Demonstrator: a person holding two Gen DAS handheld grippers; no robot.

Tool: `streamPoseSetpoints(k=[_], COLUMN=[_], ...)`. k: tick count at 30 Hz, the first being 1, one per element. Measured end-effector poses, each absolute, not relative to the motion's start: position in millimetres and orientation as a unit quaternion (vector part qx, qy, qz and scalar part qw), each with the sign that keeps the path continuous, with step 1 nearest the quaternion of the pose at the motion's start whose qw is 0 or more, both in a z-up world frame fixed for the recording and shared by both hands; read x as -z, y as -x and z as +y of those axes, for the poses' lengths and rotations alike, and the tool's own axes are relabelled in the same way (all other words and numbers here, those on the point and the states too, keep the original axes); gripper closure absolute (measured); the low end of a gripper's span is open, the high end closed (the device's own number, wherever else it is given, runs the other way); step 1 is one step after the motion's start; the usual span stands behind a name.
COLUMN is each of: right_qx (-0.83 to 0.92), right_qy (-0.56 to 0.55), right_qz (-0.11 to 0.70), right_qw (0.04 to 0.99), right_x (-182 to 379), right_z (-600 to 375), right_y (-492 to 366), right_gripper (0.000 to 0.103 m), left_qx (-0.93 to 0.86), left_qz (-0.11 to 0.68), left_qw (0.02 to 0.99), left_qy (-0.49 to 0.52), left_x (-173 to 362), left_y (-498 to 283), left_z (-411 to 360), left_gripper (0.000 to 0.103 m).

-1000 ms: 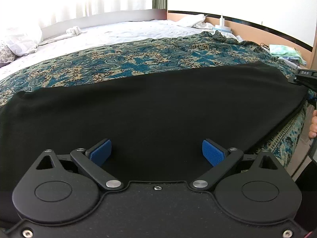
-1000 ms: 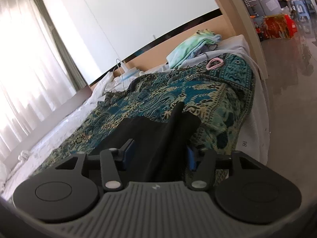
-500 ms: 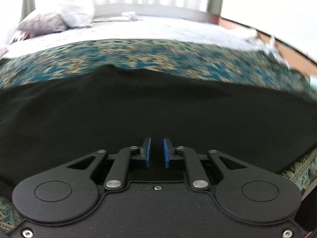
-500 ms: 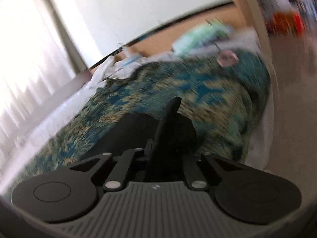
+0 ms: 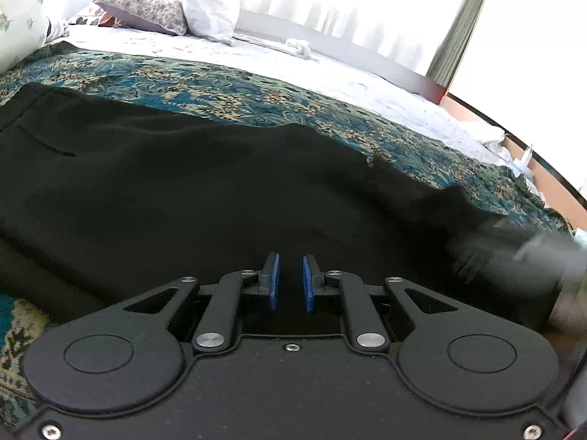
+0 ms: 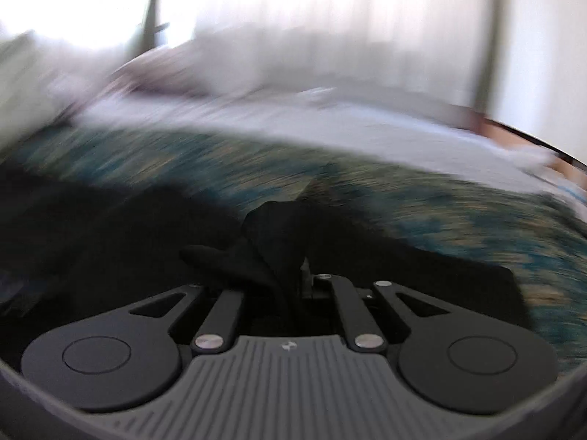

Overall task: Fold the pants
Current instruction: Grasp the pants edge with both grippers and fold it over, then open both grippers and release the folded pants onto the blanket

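Black pants (image 5: 183, 183) lie spread across the patterned bedspread (image 5: 220, 88). My left gripper (image 5: 290, 278) sits at the pants' near edge. Its blue pads (image 5: 273, 280) are drawn close together with black cloth in the narrow gap between them. In the blurred right wrist view, my right gripper (image 6: 290, 282) is shut on a bunched end of the pants (image 6: 279, 227), which stands up from between its fingers and hides the pads. A blurred dark shape (image 5: 513, 256) at the right of the left wrist view is the right gripper sweeping in over the pants.
The teal and gold bedspread (image 6: 440, 205) covers the near half of the bed. A white sheet (image 5: 312, 69) lies beyond it. Pillows (image 5: 146, 7) lie at the far left, with bright curtains (image 5: 348, 11) behind. Small items (image 5: 521, 161) sit at the far right by the bed's wooden edge.
The left jaws closed at the pants' near edge and that view swung left toward the pillows. The right jaws closed on the pants' end and swept fast across the bed with it.
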State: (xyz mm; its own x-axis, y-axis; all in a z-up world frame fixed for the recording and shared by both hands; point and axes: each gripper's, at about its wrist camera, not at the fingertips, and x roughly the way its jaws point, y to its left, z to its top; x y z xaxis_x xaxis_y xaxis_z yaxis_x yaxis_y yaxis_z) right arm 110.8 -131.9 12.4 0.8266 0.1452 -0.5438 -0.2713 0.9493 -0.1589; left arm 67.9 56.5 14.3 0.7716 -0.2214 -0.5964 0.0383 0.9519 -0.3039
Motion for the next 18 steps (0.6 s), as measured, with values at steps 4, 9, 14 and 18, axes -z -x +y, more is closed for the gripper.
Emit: streamPoseSetpoints(k=[4,9,14,18], right_qx=[-0.132,-0.14,-0.168,-0.216], right_qy=[0.187,0.197,0.171,0.144], right_qz=[0.262,0.263,0.256,0.253], right_qw=[0.938,0.934,0.937,0.932], right_x=[-0.5,-2.9,-11.7,-21.6], right_z=[-87.4,-85.7,-96.3,-114.6], right_y=[-80.2,-73.6,-64.1,-42.6], right_gripper=[0.095,0.083,0.027,0.014], left_qx=[0.078,0.084,0.092,0.078], left_qz=[0.329,0.325,0.322,0.309], left_qw=[0.929,0.929,0.929,0.937], left_qy=[0.154,0.157,0.156,0.144], left_x=[-11.4,-11.1,-17.0,-27.5], left_y=[-63.5,-62.4,-60.9,-55.2], left_z=[66.8,65.3,61.3,57.6], left_gripper=[0.089,0.083,0.063,0.057])
